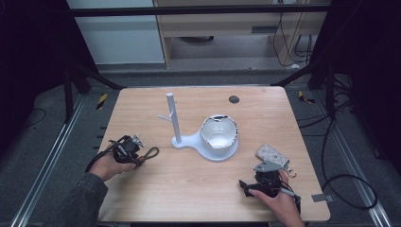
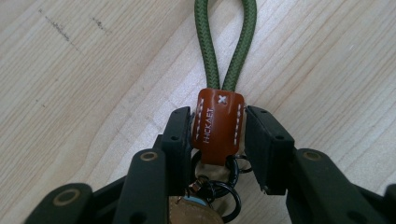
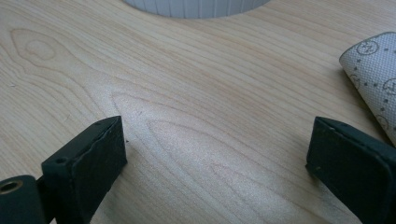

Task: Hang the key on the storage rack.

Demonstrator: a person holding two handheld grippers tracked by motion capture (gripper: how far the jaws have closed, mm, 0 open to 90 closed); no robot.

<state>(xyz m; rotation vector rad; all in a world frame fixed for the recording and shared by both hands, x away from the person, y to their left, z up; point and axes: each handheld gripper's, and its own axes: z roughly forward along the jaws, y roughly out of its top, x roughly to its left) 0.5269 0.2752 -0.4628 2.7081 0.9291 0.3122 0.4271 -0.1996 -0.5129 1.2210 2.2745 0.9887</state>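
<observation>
Nearest the person, the right gripper [image 1: 261, 185] rests low on the pale wooden table [image 1: 189, 189] with its jaws spread wide and nothing between them. Just beside it, toward the right edge, lies a small grey patterned fabric pouch [image 3: 373, 74] with a metal clip.

On the other side, the left gripper [image 2: 218, 135] has its jaws drawn in narrow around the brown stitched leather tab [image 2: 217, 126] of a keychain. One pad looks pressed to the tab; a thin gap seems to remain at the other. The keychain's green braided cord loop [image 2: 226, 42] lies flat on the table, pointing away from the jaws, and its black metal rings [image 2: 224, 191] bunch underneath, close to the jaw roots.

Farther in, at the middle of the table, stands a white plastic stand with a tall peg post [image 1: 173, 118] and a round dish [image 1: 218, 135], well apart from both grippers.

The grip looks like the weak point. The tab is smooth and slim, so if the jaws do not close fully it could slide out on lifting. The dangling rings may also swing or snag on the post's side pegs if the loop is brought over it.
</observation>
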